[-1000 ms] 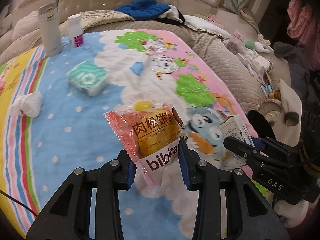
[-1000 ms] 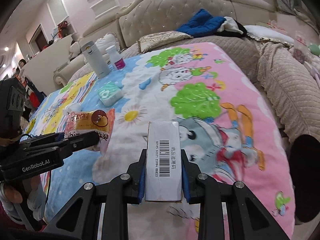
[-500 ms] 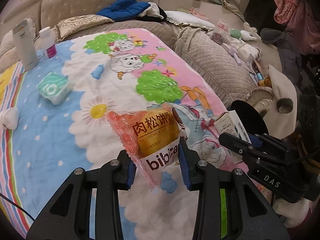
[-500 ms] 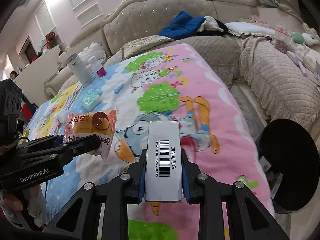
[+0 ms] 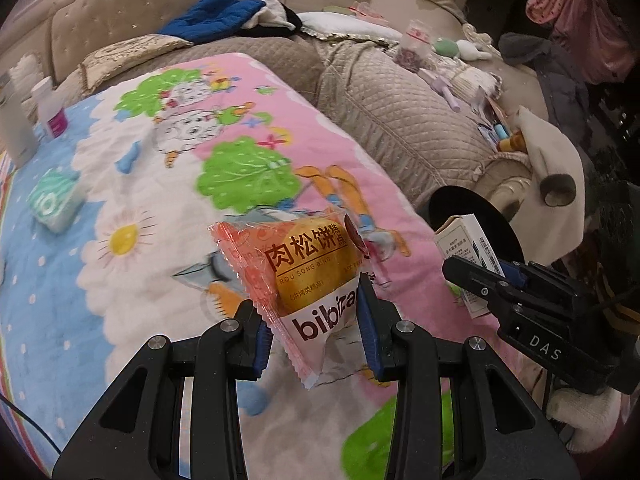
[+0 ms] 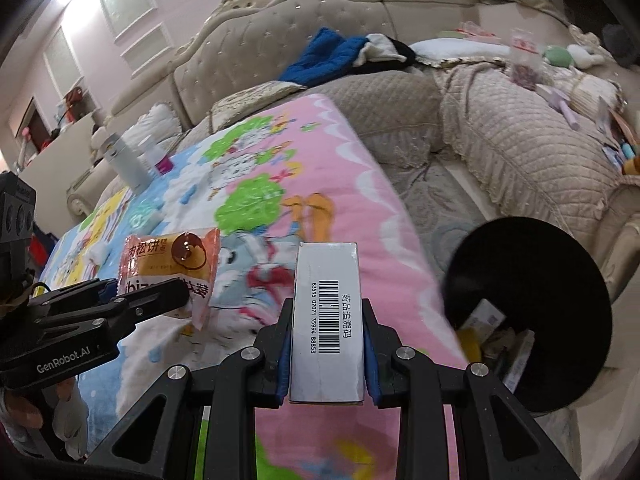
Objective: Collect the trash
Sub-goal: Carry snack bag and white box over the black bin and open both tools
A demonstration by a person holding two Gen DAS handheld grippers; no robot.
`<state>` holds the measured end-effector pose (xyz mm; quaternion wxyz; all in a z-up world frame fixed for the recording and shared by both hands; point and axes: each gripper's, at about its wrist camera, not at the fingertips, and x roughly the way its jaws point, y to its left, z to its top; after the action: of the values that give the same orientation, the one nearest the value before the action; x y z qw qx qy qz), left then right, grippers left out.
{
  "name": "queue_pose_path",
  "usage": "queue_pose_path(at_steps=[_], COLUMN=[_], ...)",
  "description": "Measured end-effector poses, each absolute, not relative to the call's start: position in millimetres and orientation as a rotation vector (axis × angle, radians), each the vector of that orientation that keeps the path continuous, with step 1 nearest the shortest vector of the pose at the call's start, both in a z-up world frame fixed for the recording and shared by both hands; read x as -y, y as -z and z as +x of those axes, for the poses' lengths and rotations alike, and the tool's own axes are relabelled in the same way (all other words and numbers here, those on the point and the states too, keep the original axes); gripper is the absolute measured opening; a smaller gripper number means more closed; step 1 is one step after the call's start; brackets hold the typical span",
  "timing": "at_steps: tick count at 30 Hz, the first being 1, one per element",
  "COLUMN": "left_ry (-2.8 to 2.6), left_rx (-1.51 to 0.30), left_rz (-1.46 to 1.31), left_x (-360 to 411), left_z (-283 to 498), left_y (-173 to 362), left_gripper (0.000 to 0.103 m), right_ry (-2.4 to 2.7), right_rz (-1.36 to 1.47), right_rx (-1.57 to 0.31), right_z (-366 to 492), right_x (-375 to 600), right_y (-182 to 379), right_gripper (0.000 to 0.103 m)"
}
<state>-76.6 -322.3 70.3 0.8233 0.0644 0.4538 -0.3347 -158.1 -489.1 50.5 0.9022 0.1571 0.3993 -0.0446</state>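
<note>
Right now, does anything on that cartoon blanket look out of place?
Yes: a crumpled white tissue lies loose on the blanket, unlike the metal flask and small bottle standing upright. The snack wrapper and barcoded box are each clamped in a hand-held gripper, not lying about.

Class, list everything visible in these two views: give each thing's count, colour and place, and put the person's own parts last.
snack packet: 1, orange, in left claw
barcode box: 1, white, in right claw
bin: 1, black, on floor beside blanket, holding litter
blanket: 1, cartoon print, under both claws
tissue pack: 1, green-white, on blanket
flask: 1, silver, standing on blanket
bottle: 1, white with pink label, beside flask
garment: 1, blue, by headboard
left claw: 1, black, closed on packet
right claw: 1, black, closed on box
</note>
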Motion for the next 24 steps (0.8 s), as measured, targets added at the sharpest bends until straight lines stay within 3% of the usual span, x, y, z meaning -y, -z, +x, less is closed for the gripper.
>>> queue_pose_path(at_steps=[24], left_ry=[0.873], left_rx=[-1.030], left_rz=[0.181], left_x=[428.9], left_z=[-87.3], left_y=[-51.7], left_gripper=[0.035], right_ry=[0.254], right_rz=[0.426], right_rx=[-0.850], right_z=[-189.6], right_x=[582.8], right_y=[-23.2], right_gripper=[0.028])
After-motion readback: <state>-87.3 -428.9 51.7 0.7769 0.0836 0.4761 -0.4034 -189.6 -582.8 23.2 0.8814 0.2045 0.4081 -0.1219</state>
